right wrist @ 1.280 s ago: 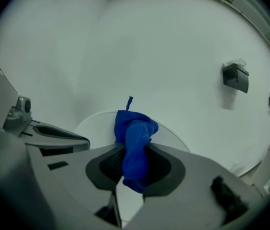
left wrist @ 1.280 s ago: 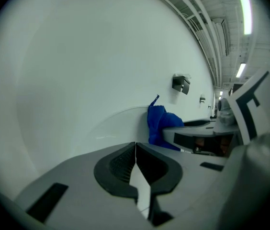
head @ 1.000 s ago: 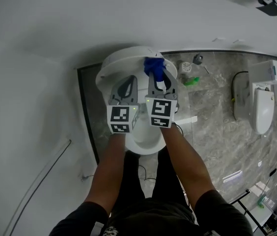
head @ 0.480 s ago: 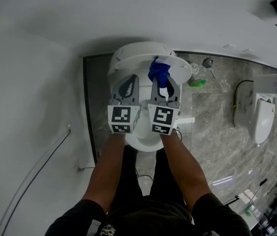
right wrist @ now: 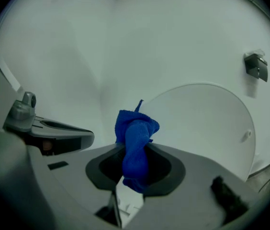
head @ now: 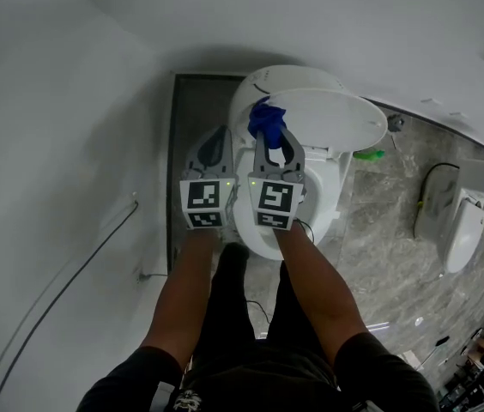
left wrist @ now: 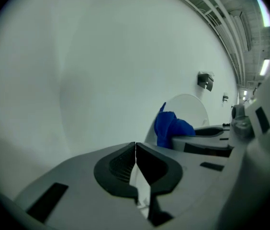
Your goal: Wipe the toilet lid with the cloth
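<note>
We are finding the right gripper (right wrist: 135, 152) clamping the blue cloth (right wrist: 136, 128) mid-bunch, its free end bulging past the fingertips toward the raised toilet lid (right wrist: 207, 123). We are judging it soft and light. The left gripper (left wrist: 135, 147) is holding its fingers together, empty.

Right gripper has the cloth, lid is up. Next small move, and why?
Probably ease the right gripper forward until the blue cloth presses on the raised toilet lid. Its jaws are shut on the cloth, which seems just short of the lid's left edge. The left gripper is shut and empty.
</note>
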`<state>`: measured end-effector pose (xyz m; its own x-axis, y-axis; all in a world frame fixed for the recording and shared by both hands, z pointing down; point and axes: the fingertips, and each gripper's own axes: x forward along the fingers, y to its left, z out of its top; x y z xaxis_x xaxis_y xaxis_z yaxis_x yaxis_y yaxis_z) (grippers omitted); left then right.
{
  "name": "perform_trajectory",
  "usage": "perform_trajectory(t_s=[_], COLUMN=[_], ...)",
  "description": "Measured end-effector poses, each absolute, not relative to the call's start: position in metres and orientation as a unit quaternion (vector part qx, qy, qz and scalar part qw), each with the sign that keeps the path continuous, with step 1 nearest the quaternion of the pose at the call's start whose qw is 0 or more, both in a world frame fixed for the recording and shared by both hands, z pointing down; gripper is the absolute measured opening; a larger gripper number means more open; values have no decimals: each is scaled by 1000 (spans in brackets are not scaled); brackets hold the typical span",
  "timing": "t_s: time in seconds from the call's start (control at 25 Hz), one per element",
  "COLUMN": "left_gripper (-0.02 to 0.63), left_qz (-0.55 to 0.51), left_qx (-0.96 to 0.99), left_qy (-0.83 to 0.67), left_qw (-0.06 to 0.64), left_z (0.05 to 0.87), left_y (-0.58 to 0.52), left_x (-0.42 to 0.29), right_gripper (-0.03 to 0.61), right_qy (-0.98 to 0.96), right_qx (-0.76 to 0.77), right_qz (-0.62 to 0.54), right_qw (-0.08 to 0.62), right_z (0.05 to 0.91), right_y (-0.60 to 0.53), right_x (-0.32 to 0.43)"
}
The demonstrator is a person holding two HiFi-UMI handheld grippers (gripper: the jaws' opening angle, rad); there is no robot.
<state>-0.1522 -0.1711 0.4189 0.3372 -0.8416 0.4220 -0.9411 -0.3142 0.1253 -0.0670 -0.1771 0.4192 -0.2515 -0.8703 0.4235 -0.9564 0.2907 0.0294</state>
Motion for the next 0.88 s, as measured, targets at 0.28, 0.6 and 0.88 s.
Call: perform_trajectory(t_s=[0.28, 0.6, 0.88], left_gripper=[12, 12, 12], left_qz=[141, 145, 153], left_qx=[805, 824, 844], left_qy=[-551, -518, -484], left_qw=[169, 180, 174], left_z=[416, 428, 432], left_y=[-167, -164, -173], left_x=[-155, -95, -29], right_gripper=[83, 83, 83], right_qy=[-778, -754, -728], right_qx=[587, 614, 646], right_qz=[111, 123, 128], right_qw=[195, 197, 193], right_z=[431, 439, 446], right_y=[-180, -178, -179], right_x=[-72, -17, 47])
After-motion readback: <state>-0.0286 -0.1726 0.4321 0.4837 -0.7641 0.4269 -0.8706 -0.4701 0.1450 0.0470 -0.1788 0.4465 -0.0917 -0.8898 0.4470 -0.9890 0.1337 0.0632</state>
